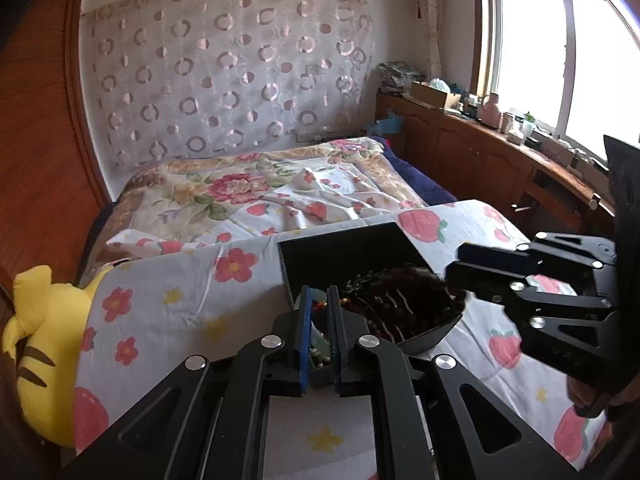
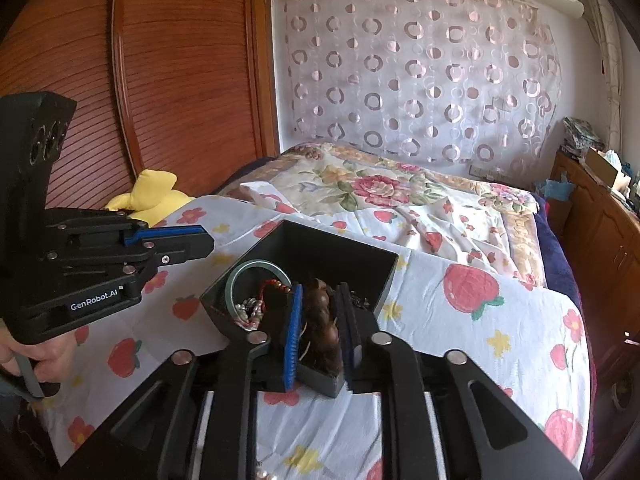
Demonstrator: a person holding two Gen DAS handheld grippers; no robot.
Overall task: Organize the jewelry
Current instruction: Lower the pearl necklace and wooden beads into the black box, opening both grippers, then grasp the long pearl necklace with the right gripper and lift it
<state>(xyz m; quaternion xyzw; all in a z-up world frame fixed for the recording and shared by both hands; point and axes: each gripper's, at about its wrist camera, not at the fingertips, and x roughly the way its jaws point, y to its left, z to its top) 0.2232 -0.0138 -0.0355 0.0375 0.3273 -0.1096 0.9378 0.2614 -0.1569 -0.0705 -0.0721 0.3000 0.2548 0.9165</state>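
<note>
A black open box (image 2: 372, 280) sits on a fabric-covered surface and holds jewelry: a grey-green bangle (image 2: 240, 276), pearls, a red cord and a dark brown bead string (image 2: 320, 312). The box also shows in the left wrist view (image 1: 320, 256) with the brown beads (image 1: 404, 296). My right gripper (image 2: 318, 292) stands over the box's near corner, jaws narrowly apart around the brown beads. My left gripper (image 1: 319, 292) is over the box's near left corner, jaws nearly closed; I cannot tell if it holds anything. In the right wrist view it (image 2: 208, 240) looks shut, left of the box.
The cloth (image 2: 460, 344) has strawberry and flower prints. A bed (image 1: 256, 188) with a floral quilt lies behind. A yellow plush (image 1: 36, 336) lies at the left. Wooden cabinets (image 1: 480, 148) with clutter run under the window at the right. A wooden wardrobe (image 2: 160, 80) stands at the left.
</note>
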